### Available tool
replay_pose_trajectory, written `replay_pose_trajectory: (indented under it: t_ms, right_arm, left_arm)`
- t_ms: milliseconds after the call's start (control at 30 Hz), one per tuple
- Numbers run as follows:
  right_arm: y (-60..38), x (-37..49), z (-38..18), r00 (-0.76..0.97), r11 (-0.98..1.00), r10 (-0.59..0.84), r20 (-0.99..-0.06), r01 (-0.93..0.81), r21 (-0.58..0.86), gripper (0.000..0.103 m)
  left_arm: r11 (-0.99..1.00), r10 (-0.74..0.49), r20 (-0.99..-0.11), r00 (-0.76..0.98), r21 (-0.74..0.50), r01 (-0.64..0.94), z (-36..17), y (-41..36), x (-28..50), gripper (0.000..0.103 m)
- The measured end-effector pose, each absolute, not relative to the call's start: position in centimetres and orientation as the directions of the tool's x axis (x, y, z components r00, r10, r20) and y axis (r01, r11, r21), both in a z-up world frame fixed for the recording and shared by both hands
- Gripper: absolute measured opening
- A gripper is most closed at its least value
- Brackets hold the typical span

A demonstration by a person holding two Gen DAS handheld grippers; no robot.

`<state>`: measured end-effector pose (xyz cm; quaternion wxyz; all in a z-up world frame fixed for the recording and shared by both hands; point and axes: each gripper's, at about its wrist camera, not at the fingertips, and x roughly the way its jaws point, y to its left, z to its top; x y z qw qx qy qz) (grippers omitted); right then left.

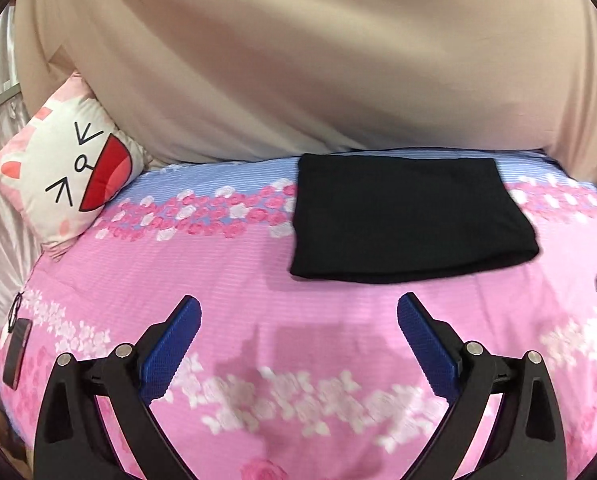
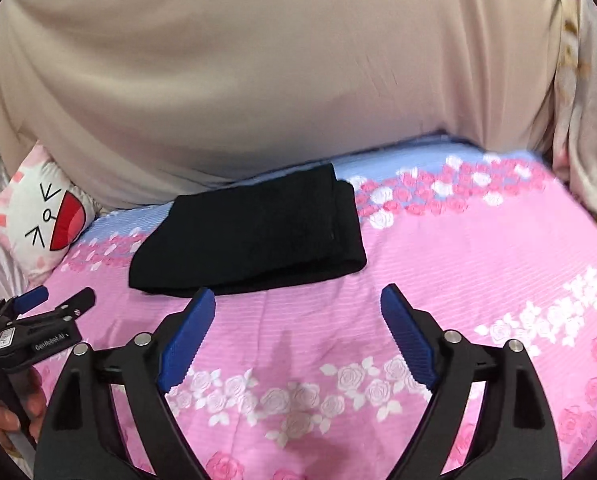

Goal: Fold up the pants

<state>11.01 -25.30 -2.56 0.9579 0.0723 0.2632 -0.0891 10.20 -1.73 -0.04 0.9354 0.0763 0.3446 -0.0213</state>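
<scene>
The black pants (image 1: 410, 218) lie folded into a flat rectangle on the pink flowered bedsheet (image 1: 226, 264), toward the far side. They also show in the right wrist view (image 2: 254, 232). My left gripper (image 1: 298, 312) is open and empty, held above the sheet just short of the pants' near edge. My right gripper (image 2: 296, 300) is open and empty, just short of the pants and to their right. The left gripper also shows at the left edge of the right wrist view (image 2: 58, 300), with its fingers apart.
A cat-face cushion (image 1: 66, 176) leans at the far left of the bed. A large beige cover (image 1: 298, 60) rises behind the pants. A dark phone-like object (image 1: 16, 354) and glasses (image 1: 15, 308) lie at the bed's left edge.
</scene>
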Motion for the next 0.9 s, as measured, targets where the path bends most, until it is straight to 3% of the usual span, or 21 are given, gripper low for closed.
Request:
replay_pose_trajectory:
  t_ms: [100, 367, 900]
  right_arm:
    - [-23.8, 9.4, -1.6, 0.862, 0.978, -0.150, -0.484, 0.202, 0.056, 0.090]
    - [-22.6, 7.3, -0.2, 0.880, 0.979, -0.166, -0.444, 0.202, 0.035, 0.090]
    - [-21.7, 6.3, -0.1, 0.871, 0.976, -0.185, -0.455, 0.217, 0.019, 0.095]
  left_arm:
    - [0.984, 0.002, -0.632, 0.775, 0.138, 0.111, 0.4, -2.8, 8.3, 0.097]
    - [0.980, -0.012, -0.605, 0.796, 0.151, 0.130, 1.2, -3.5, 5.3, 0.097]
    - [0.979, -0.045, -0.586, 0.809, 0.134, 0.152, 2.0, -3.3, 3.5, 0.098]
